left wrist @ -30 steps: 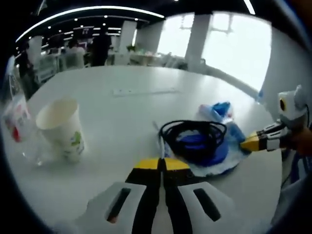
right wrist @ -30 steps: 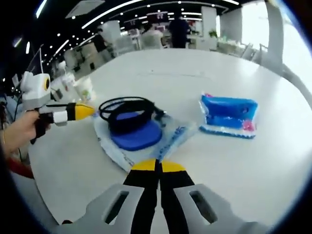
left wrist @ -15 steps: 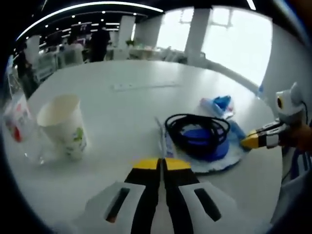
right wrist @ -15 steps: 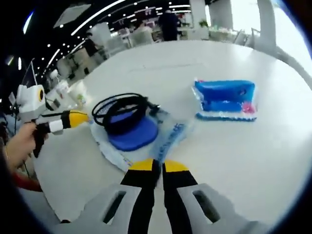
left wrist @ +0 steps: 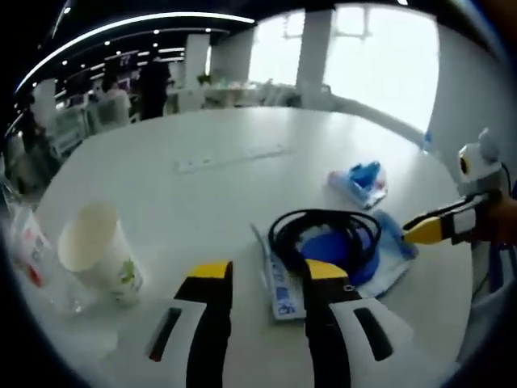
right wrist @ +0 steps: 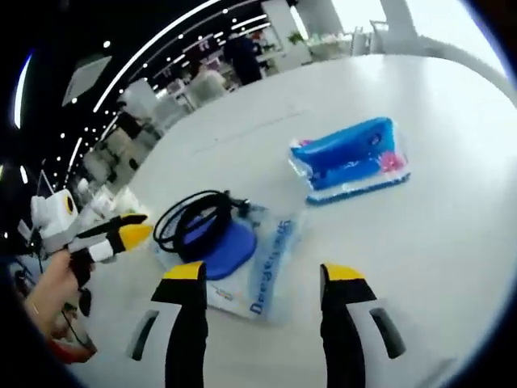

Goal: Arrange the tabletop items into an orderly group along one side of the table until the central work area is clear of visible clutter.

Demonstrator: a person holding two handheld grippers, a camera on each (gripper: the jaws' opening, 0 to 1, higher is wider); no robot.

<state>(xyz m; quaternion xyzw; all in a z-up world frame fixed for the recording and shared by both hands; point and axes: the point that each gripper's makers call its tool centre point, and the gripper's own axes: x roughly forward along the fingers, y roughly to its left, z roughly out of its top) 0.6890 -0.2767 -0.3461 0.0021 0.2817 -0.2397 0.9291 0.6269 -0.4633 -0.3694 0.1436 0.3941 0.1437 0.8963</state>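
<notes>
A clear plastic pouch [left wrist: 284,289] lies on the white table [left wrist: 202,194] with a blue disc [left wrist: 338,252] on it and a coiled black cable [left wrist: 323,230] on top. My left gripper [left wrist: 269,271] is open, its jaws on either side of the pouch's near end. My right gripper [left wrist: 414,233] comes in from the right, level with the pouch's far side. In the right gripper view my right gripper [right wrist: 262,272] is open just short of the pouch [right wrist: 271,263], cable [right wrist: 192,222] and disc [right wrist: 216,247]. A blue tissue pack [right wrist: 349,160] lies apart. My left gripper [right wrist: 137,229] is beside the cable.
A paper cup [left wrist: 98,260] and a clear bottle with a red label [left wrist: 28,252] stand at the left. A white power strip [left wrist: 234,156] lies farther back, the tissue pack [left wrist: 359,182] to the right. A hand [right wrist: 48,291] holds the left gripper. People and furniture fill the room behind.
Both grippers have gone from shut to open. The left gripper has come closer to the pouch, whose end now lies between its jaws. Both views have shifted.
</notes>
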